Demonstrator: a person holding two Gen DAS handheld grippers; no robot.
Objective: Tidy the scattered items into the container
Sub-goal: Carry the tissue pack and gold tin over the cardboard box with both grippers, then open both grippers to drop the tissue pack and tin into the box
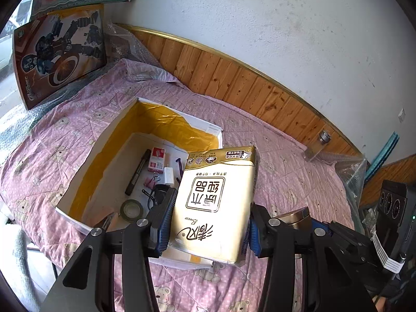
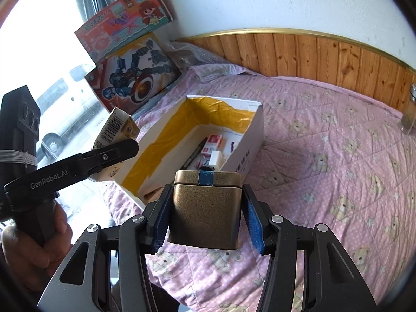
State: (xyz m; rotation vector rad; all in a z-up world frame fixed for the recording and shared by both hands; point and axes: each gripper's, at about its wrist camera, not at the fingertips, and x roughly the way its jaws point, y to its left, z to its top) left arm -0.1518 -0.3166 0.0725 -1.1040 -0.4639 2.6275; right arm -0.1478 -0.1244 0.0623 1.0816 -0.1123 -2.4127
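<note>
Over one box (image 1: 78,179), left gripper (image 1: 208,223) clamping one tissue pack (image 1: 215,202), right gripper (image 2: 205,221) clamping one tin (image 2: 205,208).

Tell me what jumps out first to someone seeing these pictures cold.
The cream tissue pack, clamped in the left gripper, hangs over the near end of the yellow-lined box. The right gripper holds a gold tin just short of that box, above the pink bear-print quilt.
</note>
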